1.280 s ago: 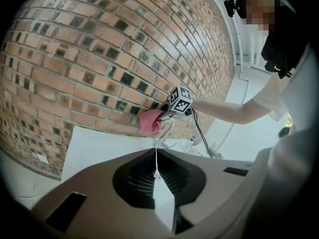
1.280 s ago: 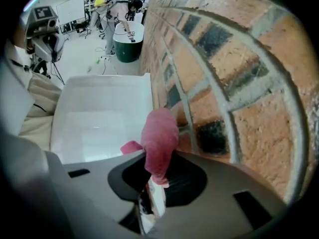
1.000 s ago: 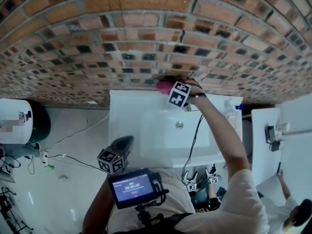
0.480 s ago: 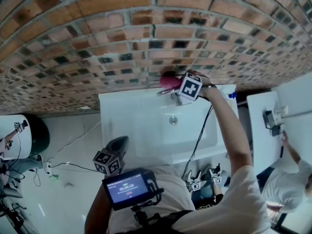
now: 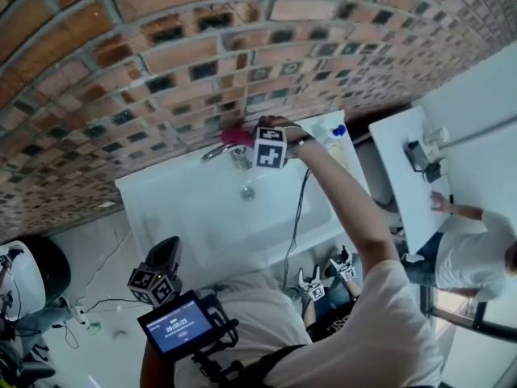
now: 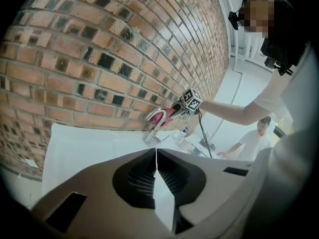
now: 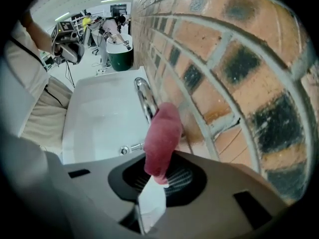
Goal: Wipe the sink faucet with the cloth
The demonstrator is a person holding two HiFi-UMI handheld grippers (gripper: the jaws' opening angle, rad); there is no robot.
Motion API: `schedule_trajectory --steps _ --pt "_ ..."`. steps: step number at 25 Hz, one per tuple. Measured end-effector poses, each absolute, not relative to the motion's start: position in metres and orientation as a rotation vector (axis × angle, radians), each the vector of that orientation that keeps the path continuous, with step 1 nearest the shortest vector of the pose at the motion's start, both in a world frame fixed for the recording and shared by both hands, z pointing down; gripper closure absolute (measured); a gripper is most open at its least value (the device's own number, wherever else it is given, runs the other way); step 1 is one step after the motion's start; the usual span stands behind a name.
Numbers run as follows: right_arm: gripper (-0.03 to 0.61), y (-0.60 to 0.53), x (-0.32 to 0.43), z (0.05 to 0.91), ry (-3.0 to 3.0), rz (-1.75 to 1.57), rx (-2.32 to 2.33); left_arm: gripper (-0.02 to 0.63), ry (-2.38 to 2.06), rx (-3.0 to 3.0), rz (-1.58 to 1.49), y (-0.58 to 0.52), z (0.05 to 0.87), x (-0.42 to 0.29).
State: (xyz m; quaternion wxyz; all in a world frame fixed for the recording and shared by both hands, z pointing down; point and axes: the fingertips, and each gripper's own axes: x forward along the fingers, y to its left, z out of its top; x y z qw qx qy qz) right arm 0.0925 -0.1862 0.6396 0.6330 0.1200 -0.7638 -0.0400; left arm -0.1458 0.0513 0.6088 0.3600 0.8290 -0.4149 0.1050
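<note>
At sink back edge: right gripper pinching pink cloth, cloth against faucet arch. Left gripper jaws pressed together, empty, beyond sink front edge. Step: wiping spout. Next: slide cloth along curve, firm contact.

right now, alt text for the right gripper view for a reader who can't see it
The right hand-held gripper grips a rolled pink cloth against the curved chrome faucet, close beside a brick wall. The white sink lies to the left.
</note>
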Motion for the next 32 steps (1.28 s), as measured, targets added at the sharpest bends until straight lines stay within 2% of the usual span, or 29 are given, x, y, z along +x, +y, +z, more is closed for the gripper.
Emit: schedule_trajectory --steps 9,14,27,32 --pt "0.509 -0.196 0.107 0.672 -1.817 -0.247 0.285 0.623 -1.037 2.152 0.288 0.040 0.612 -0.121" --pt "0.509 -0.198 0.104 0.718 -1.854 -0.292 0.250 0.623 -1.042 2.137 0.309 0.040 0.612 -0.126" --pt "0.509 -0.202 0.122 0.812 -1.842 -0.074 0.288 0.623 -1.065 2.074 0.345 0.053 0.626 -0.153" --pt "0.509 -0.214 0.158 0.823 -1.797 0.068 0.474 0.623 -1.022 2.086 0.374 0.056 0.629 -0.154"
